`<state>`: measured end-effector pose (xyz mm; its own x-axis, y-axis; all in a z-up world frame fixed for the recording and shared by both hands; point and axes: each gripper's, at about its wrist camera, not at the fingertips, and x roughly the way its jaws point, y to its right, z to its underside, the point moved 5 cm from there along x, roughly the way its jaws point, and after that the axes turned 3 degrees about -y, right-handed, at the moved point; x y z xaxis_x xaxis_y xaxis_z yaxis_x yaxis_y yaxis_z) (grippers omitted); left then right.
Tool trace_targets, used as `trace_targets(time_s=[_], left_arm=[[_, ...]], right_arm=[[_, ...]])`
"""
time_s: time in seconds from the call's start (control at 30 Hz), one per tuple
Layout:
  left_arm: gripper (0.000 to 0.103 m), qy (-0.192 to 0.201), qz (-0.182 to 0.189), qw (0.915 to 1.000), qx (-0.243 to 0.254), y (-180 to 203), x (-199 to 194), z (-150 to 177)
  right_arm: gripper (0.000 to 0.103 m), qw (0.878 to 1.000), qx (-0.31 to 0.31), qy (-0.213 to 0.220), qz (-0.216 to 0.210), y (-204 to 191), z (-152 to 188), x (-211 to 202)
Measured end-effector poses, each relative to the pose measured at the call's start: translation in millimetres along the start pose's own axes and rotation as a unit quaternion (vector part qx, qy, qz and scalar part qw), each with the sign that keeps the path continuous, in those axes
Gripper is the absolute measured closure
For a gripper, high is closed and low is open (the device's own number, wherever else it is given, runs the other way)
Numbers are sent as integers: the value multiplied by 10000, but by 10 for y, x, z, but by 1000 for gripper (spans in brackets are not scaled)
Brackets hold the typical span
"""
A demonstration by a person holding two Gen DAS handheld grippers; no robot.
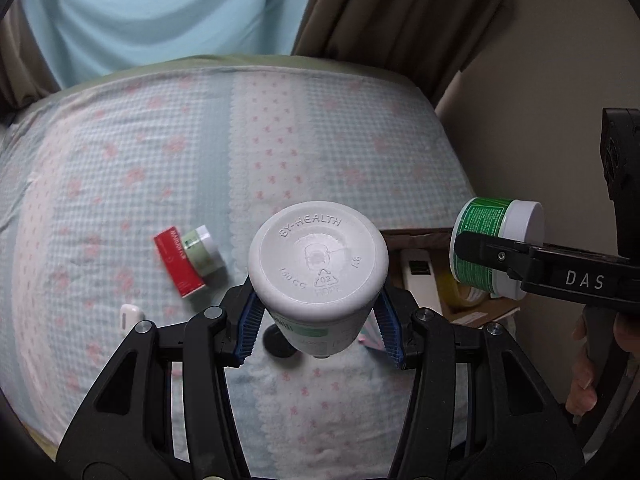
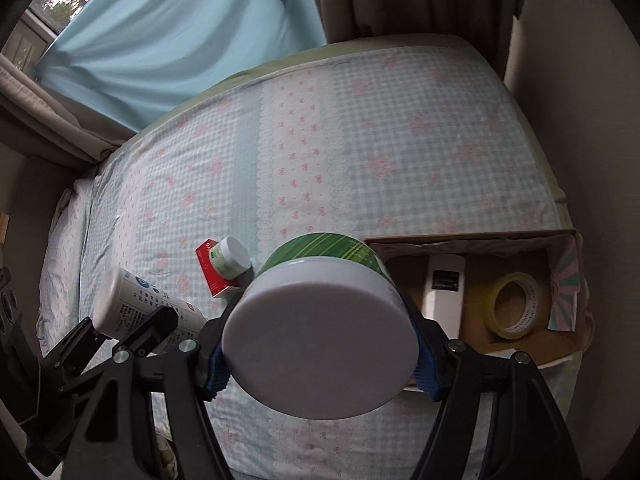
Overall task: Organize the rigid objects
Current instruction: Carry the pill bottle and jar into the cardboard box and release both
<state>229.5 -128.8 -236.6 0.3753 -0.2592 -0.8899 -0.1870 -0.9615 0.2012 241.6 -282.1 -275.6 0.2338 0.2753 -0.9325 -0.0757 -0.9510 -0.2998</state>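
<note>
Under both of your grippers lies the bed [image 2: 400, 128], spread with a blue checked sheet sprigged with pink flowers, and light blue and brown curtains hang behind it. At its right edge sits an open cardboard box [image 2: 472, 240], and in it you can see a roll of yellow tape [image 2: 514, 306] and a white flat thing with a black patch, too unclear to name.

Your right gripper [image 2: 320, 354] is clamped on a green-labelled tub with a white lid [image 2: 320, 340], lid turned toward the camera, held in the air just left of the box. Your left gripper [image 1: 318, 320] is clamped on a white supplement bottle [image 1: 318, 264], its moulded base facing the camera, held above the sheet near the middle of the bed.

On the sheet, well apart from the box, a red carton [image 1: 178, 264] lies with a small green jar [image 1: 202, 250] touching it. A small white case [image 1: 127, 316] lies nearer you, and a dark round object shows partly behind the bottle.

I judge you are in the carry step, both loads lifted and bound for the box. The next move calls for taking the tub over the box opening and setting it down on the free floor left of the tape before you release it. Then bring the bottle across after it, keeping the two grippers from crowding each other at the rim.
</note>
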Motion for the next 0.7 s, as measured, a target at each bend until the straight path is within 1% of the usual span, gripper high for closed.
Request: trace_targets(time_s=[0.13, 0.23, 0.37, 0.47, 0.53, 0.7], left_arm=[[56, -153, 285, 9992, 252, 490, 166, -30], [56, -297, 447, 9979, 350, 779, 335, -2], [56, -507, 512, 9964, 455, 1057, 607, 62], [56, -666, 500, 9952, 510, 1177, 852, 99], [56, -774, 477, 9945, 526, 1247, 1025, 123], [56, -1007, 342, 9926, 581, 1340, 1433, 185]], right_arm=[[36, 9983, 489, 81, 297, 644, 167, -175], [36, 9949, 848, 106, 538, 1132, 280, -264], [35, 9898, 1207, 73, 760, 1663, 411, -309], [36, 9864, 1381, -19, 888, 1983, 490, -246], [36, 9851, 1462, -86, 897, 2140, 532, -172], [35, 9843, 1620, -254, 657, 2392, 590, 119]])
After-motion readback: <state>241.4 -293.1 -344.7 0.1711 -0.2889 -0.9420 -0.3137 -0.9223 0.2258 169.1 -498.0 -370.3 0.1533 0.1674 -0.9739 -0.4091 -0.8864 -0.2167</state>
